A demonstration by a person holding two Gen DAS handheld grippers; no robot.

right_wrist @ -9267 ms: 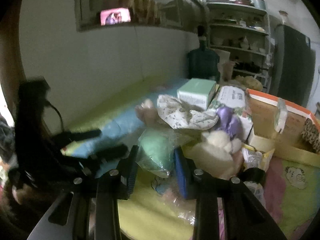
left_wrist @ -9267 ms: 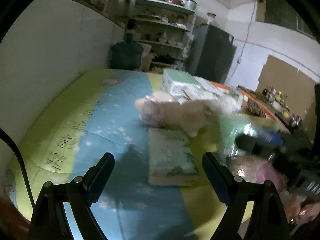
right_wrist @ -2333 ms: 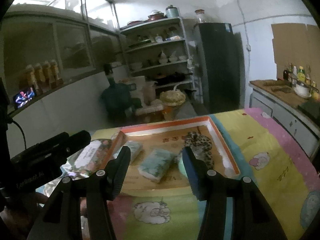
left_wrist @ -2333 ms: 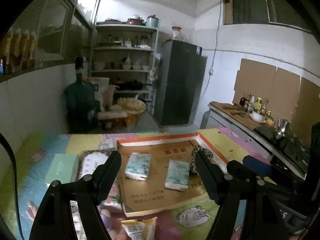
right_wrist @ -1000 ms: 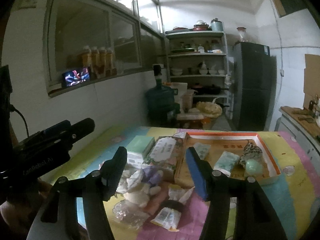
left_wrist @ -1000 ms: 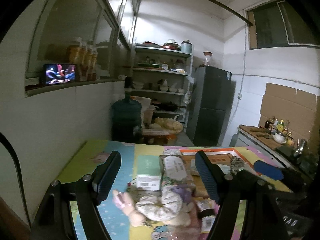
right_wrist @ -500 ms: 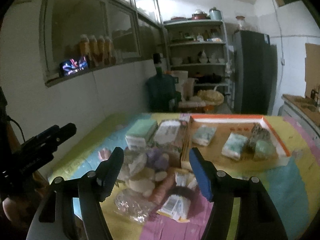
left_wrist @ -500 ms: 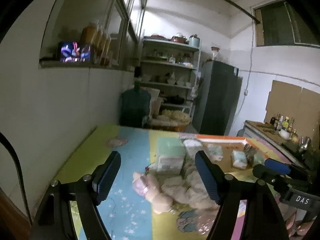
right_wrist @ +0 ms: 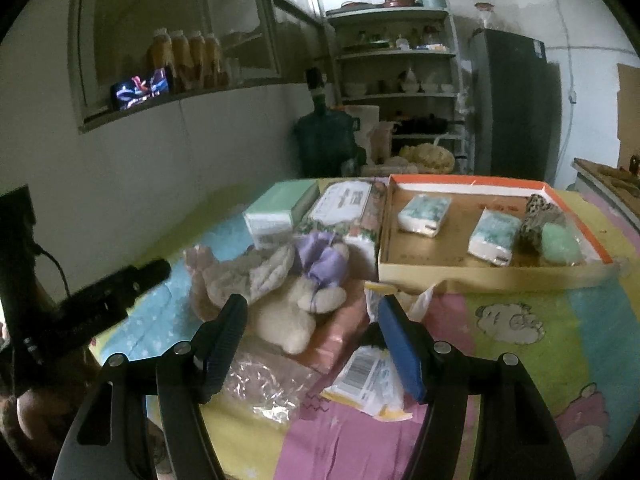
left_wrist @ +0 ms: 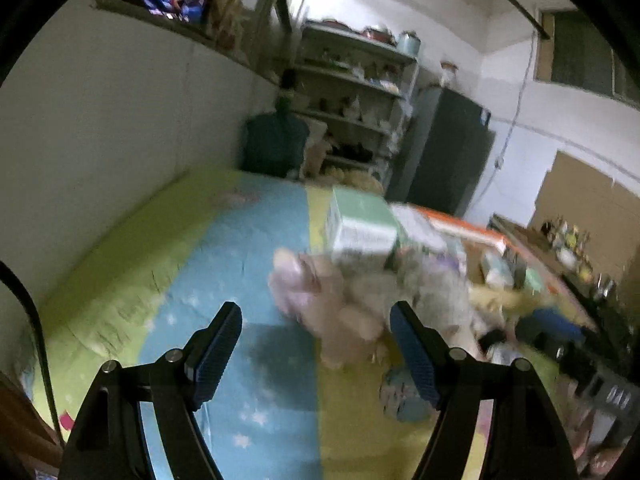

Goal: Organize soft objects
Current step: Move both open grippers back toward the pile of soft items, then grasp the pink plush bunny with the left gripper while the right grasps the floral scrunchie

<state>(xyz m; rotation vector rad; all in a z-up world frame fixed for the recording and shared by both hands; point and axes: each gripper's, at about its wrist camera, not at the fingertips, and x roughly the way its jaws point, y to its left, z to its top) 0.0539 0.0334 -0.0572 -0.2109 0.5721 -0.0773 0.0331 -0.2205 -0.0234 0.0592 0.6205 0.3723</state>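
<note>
A cream plush toy (right_wrist: 288, 320) with a purple bow (right_wrist: 320, 260) lies on the colourful mat, just beyond my right gripper (right_wrist: 312, 312), which is open and holds nothing. A cardboard tray (right_wrist: 480, 270) with an orange rim holds two tissue packs (right_wrist: 424, 208), a leopard-print item (right_wrist: 536, 212) and a green soft lump (right_wrist: 558, 244). In the blurred left wrist view the plush toy (left_wrist: 320, 304) lies just ahead of my left gripper (left_wrist: 316, 332), whose jaws stand wide apart and empty over the blue mat.
A green box (right_wrist: 280, 204) and a flowered pack (right_wrist: 344, 204) stand behind the toy. A pink pack (right_wrist: 340, 336), a snack packet (right_wrist: 372, 376) and a clear bag (right_wrist: 268, 388) lie near my right fingers. The wall runs along the left. My left gripper (right_wrist: 120, 292) shows at left.
Both grippers have come down and closer to the plush pile, which now fills more of each view. The right jaws stand slightly wider than a second ago.
</note>
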